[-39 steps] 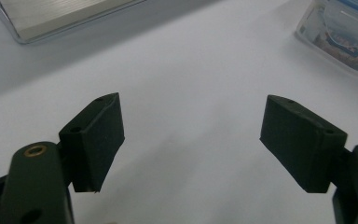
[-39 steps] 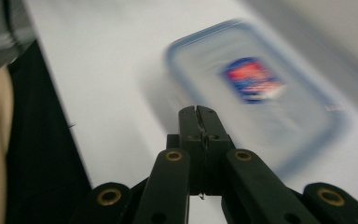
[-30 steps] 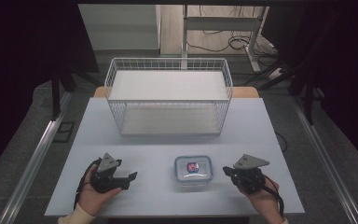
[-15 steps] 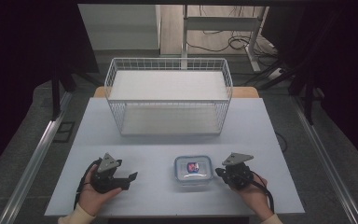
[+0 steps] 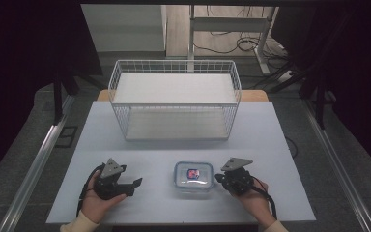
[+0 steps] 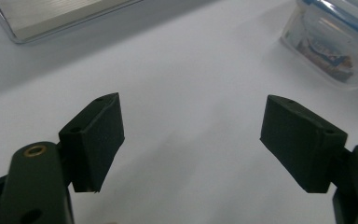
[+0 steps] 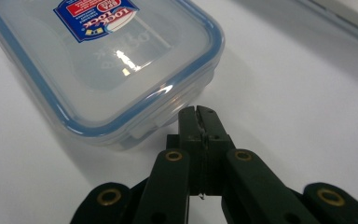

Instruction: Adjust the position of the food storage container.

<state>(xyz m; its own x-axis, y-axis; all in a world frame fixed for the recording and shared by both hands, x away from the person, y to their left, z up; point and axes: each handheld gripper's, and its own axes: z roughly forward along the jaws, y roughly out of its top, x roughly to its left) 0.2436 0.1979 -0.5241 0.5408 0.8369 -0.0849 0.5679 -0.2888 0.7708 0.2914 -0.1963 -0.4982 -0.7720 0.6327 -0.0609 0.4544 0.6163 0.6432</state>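
At the near edge of the white table point(image 5: 270, 130), the left gripper point(image 5: 134, 184) rests in the person's left hand point(image 5: 96, 203), its jaws standing wide apart with nothing between them; in the left gripper view bare tabletop shows between the two black pads point(image 6: 303, 140). To its right, at the near middle of the table, lies a clear plastic food box point(image 5: 193, 178) with a blue-rimmed lid and a red and blue label, lid on. Just right of the box sits the right gripper point(image 5: 218, 178), held in the right hand point(image 5: 253, 200), its jaws pressed together on nothing. In the right gripper view their tips are just beside the box's near corner point(image 7: 168, 116); I cannot tell whether they touch it. Farther back, a white wire basket point(image 5: 174, 104) stands at the middle of the table's far side.
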